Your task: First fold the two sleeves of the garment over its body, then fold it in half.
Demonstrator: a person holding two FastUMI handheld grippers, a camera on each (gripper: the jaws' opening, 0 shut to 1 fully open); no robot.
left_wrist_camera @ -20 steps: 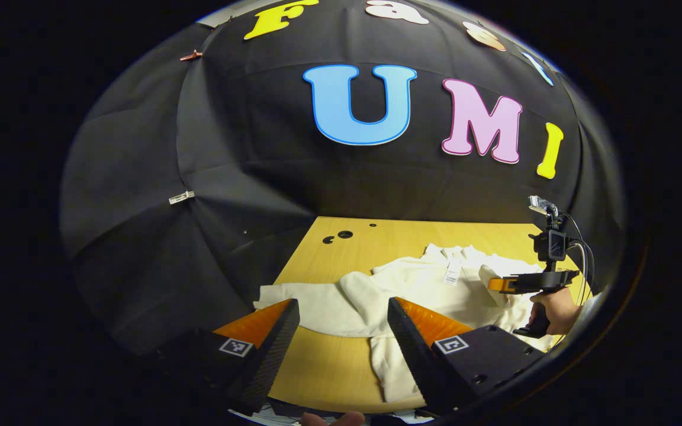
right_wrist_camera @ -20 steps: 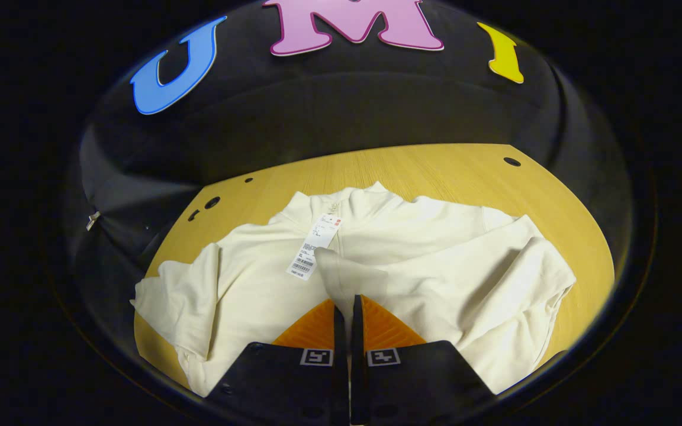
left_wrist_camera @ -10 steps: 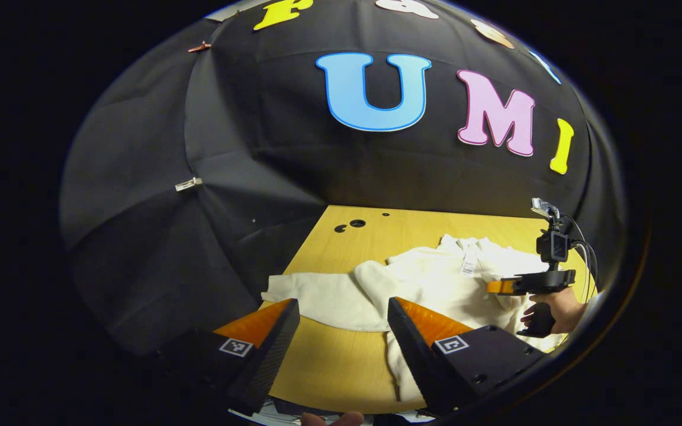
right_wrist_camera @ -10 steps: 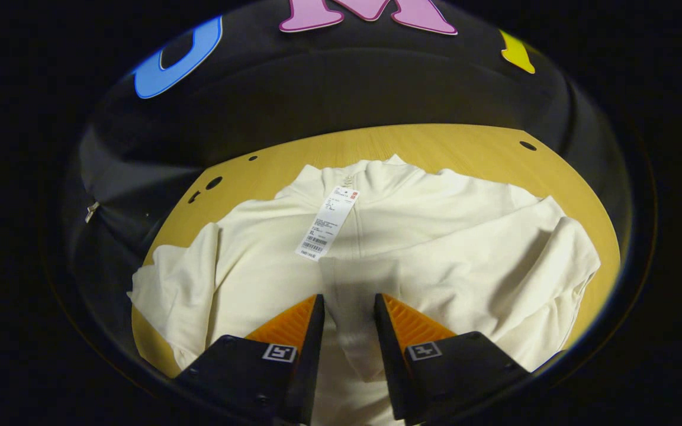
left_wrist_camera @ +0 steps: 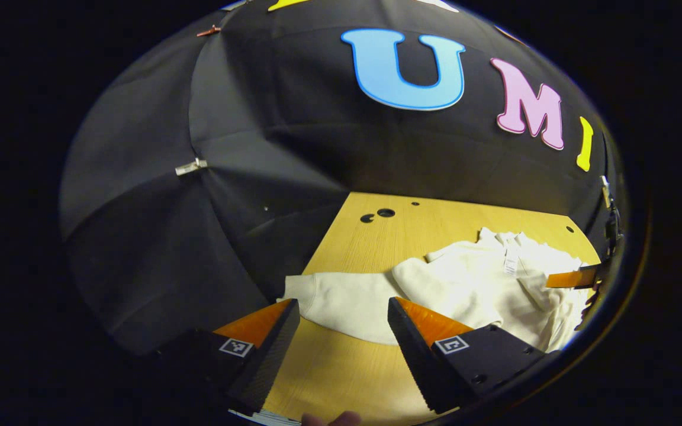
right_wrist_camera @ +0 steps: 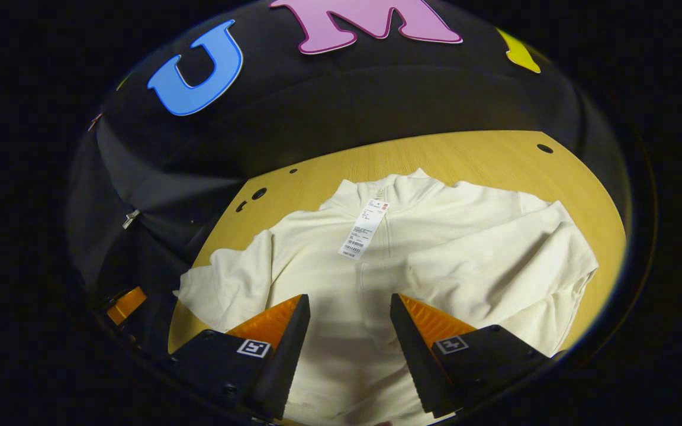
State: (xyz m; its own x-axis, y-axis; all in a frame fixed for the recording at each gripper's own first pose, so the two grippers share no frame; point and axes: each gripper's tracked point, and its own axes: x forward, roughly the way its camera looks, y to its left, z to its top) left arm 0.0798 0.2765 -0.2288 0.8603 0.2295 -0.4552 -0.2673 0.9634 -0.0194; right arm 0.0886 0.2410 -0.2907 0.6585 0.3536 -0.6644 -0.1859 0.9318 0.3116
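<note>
A cream long-sleeved garment (right_wrist_camera: 388, 278) lies on the wooden table (right_wrist_camera: 465, 163), collar away from me, with a white hang tag (right_wrist_camera: 362, 236) near the neck. Its right sleeve (right_wrist_camera: 495, 275) is folded across the body. The other sleeve (left_wrist_camera: 341, 299) stretches out flat toward the table's left edge. My right gripper (right_wrist_camera: 350, 305) is open, hovering over the garment's body with nothing between its fingers. My left gripper (left_wrist_camera: 344, 310) is open just short of the outstretched sleeve. The right gripper's fingers (left_wrist_camera: 572, 278) show at the far right of the left gripper view.
Round holes (left_wrist_camera: 385, 212) are cut in the table's far left corner, and another hole (right_wrist_camera: 545, 148) at the far right. Bare wood (left_wrist_camera: 341, 373) lies in front of the outstretched sleeve. A fingertip (left_wrist_camera: 332, 419) shows at the bottom edge.
My right gripper went from shut on the right sleeve's cuff to open, leaving the sleeve lying on the body, and drew back. My left gripper swung left toward the outstretched sleeve.
</note>
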